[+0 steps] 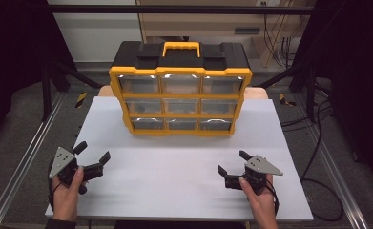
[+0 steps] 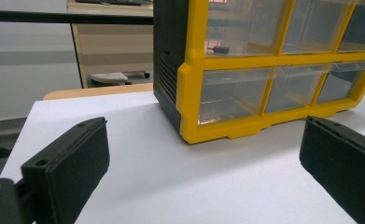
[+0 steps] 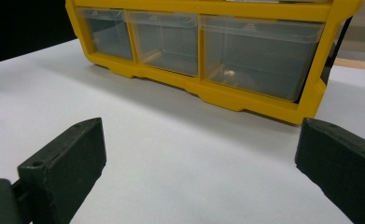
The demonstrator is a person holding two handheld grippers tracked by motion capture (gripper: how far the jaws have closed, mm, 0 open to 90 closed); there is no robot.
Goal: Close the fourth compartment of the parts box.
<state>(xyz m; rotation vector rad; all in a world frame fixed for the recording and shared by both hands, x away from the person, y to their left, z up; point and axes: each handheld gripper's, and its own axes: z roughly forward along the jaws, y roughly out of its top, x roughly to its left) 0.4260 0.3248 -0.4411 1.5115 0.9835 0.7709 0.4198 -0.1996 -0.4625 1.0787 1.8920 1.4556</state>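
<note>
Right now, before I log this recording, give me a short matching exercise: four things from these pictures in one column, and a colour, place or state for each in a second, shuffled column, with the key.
Things:
1. left gripper
2. right gripper
3. organiser handle
4. bottom-row drawers

Descriptions:
A. yellow, on top of the black case
B. clear plastic, pushed in, lowest in the yellow frame
C. open and holding nothing, at the table's near right
D. open and holding nothing, at the table's near left

Pairs: 1-D, 2-C, 3-A, 4-B
</note>
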